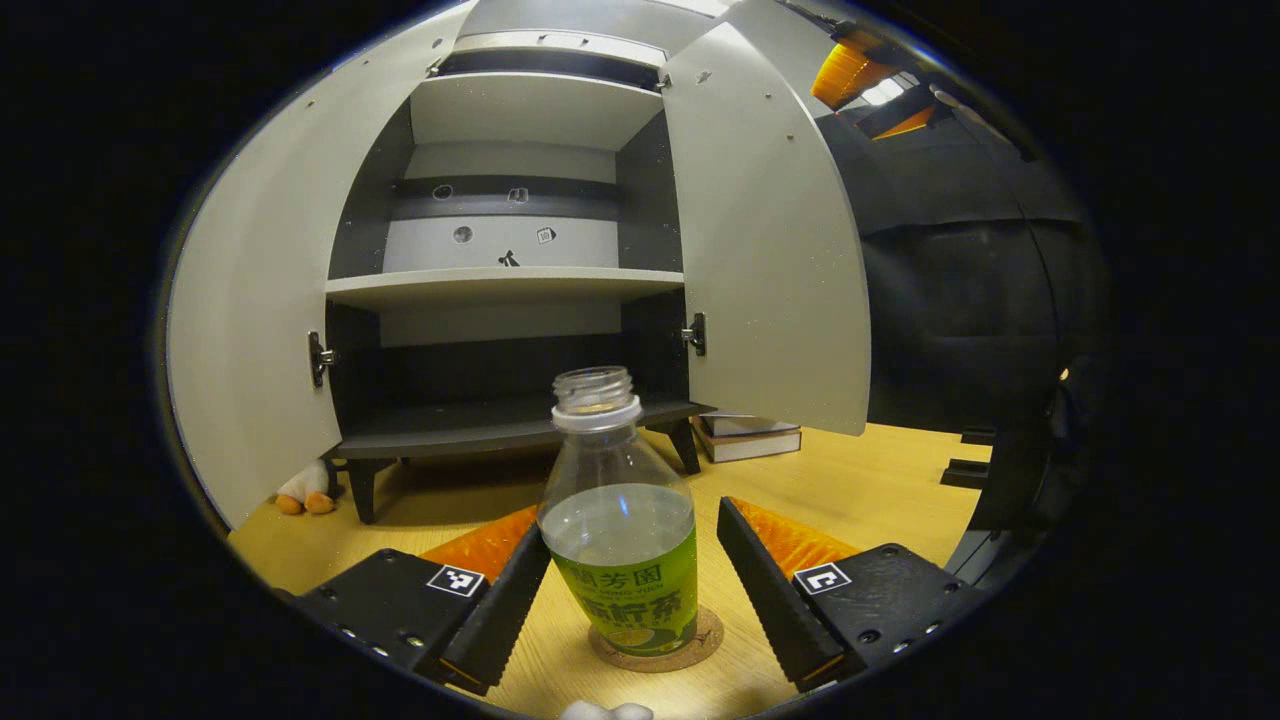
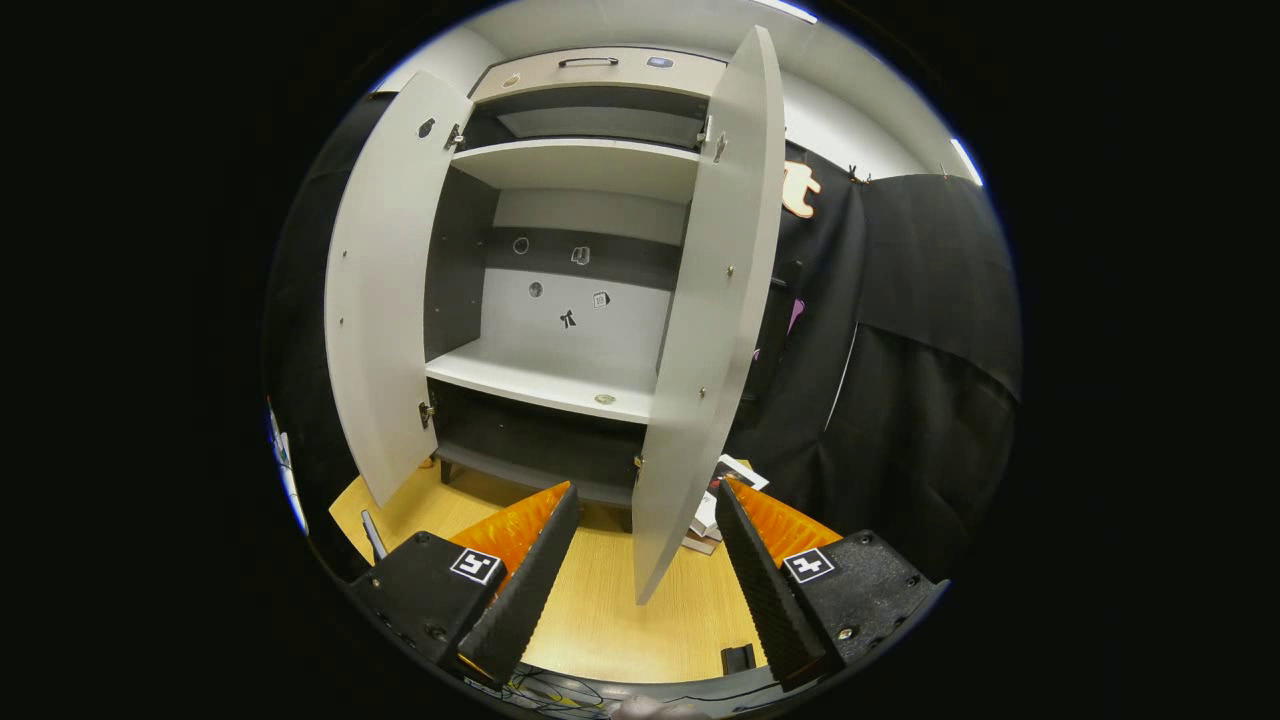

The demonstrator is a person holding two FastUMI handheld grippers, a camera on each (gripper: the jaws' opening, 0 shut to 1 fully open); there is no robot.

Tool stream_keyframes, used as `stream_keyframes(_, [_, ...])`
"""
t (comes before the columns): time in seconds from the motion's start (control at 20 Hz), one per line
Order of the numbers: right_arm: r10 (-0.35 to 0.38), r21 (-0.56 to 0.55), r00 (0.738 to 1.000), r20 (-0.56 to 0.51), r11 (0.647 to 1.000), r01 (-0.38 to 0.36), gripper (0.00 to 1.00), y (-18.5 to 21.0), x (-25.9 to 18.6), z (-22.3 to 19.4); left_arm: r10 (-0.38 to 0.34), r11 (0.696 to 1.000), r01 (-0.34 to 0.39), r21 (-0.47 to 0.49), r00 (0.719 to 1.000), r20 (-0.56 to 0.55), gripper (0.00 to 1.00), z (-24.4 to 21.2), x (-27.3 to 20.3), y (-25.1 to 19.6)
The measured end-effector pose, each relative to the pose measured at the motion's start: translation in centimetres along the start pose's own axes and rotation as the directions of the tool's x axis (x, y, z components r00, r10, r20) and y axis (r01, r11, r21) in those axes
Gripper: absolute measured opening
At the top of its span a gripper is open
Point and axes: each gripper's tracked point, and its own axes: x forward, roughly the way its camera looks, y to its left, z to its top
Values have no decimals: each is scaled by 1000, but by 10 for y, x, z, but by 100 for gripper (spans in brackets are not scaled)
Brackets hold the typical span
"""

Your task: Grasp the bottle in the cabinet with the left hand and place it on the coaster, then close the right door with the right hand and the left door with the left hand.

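In the left gripper view a clear bottle with a green label and no cap stands upright on a round cork coaster on the wooden table. My left gripper is open around it, a finger on either side with gaps. Behind it the grey cabinet has both doors swung open: the left door and the right door. In the right gripper view my right gripper is open, pointing at the lower edge of the right door; the left door stands wide.
A stack of books lies under the right door, also seen as books on the table. A small plush toy sits by the cabinet's left leg. Cables lie at the table's near edge.
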Motion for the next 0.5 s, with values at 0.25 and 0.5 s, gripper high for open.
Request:
stream_keyframes(0.25, [14, -5, 1000, 7, 1000, -14, 85, 7, 1, 1, 27, 999, -25, -31, 998, 51, 96, 36, 4, 12])
stream_keyframes(0.5, [21, 8, 1000, 20, 1000, -21, 85, 10, 0, 3, 31, 999, -26, -42, 992, 125, 96, 96, 4, 19])
